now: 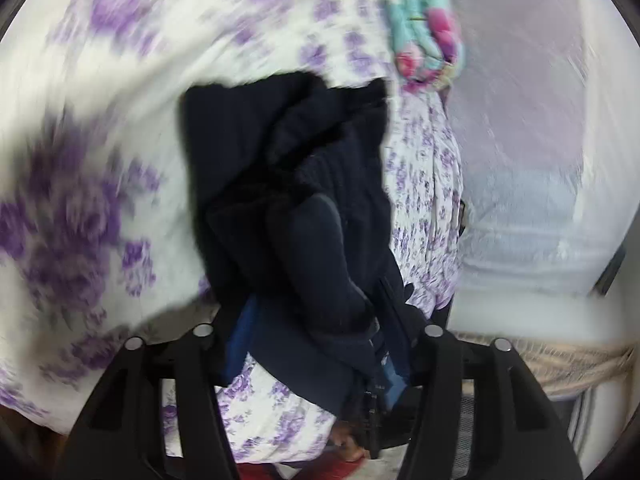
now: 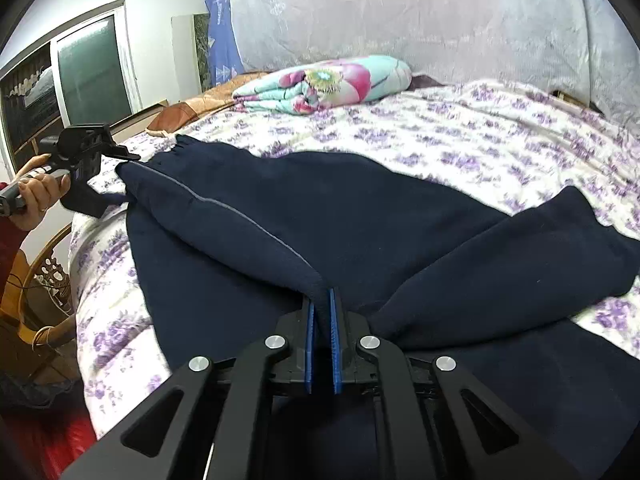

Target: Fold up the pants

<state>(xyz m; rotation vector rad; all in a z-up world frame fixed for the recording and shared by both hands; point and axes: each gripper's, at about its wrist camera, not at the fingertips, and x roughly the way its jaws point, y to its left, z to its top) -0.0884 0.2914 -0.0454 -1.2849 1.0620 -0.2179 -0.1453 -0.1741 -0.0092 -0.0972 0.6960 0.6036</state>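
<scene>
Dark navy pants [image 2: 320, 216] lie spread on a bed with a purple-flowered sheet [image 2: 460, 140]. My right gripper [image 2: 322, 300] is shut on a fold of the pants near the crotch, its blue pads [image 2: 333, 344] pinching the cloth. My left gripper [image 2: 120, 160] shows at the far left, held by a hand, its tips at the waistband corner. In the blurred left wrist view the pants [image 1: 288, 200] fill the space between the wide-apart fingers of my left gripper [image 1: 316, 344], and cloth drapes over them; I cannot tell whether it grips.
A folded teal and pink quilt [image 2: 324, 84] lies at the bed's far side, before a large pale bundle [image 2: 400, 12]. A wooden chair [image 2: 40, 288] stands left of the bed, with a window [image 2: 92, 68] behind it.
</scene>
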